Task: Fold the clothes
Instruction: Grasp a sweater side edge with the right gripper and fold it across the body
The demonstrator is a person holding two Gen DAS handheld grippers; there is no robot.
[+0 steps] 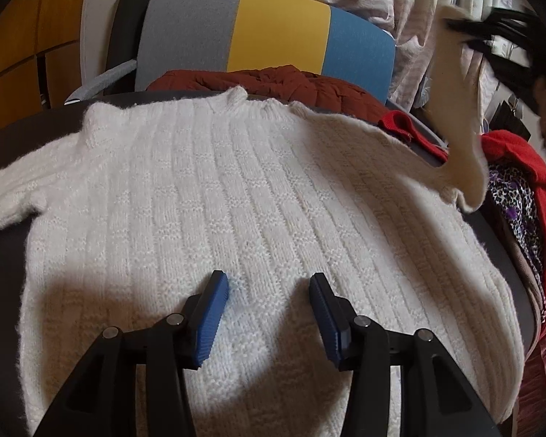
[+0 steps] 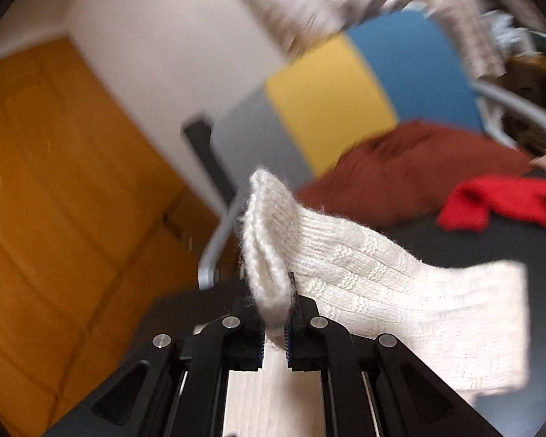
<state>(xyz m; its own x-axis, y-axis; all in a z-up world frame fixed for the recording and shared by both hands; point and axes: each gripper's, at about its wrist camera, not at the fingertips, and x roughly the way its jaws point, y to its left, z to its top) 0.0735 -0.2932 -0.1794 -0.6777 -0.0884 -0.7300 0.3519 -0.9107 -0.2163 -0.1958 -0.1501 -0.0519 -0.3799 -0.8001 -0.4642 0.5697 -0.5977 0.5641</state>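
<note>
A white ribbed knit sweater [image 1: 214,196] lies flat on a dark table [image 1: 3,255], neck toward the far edge. My left gripper [image 1: 269,295] is open and empty, hovering low over the sweater's lower body. My right gripper [image 2: 275,313] is shut on the sweater's right sleeve cuff [image 2: 269,233] and holds it up off the table. In the left wrist view that sleeve [image 1: 458,145] rises at the right, and the right gripper [image 1: 491,36] shows there only as a dark blur. The right wrist view is blurred by motion.
A chair with a grey, yellow and blue back [image 1: 265,36] stands behind the table with a rust-red jacket [image 1: 273,83] on it. Red and patterned clothes [image 1: 520,189] are piled at the table's right edge. Fabric hangs at the back right.
</note>
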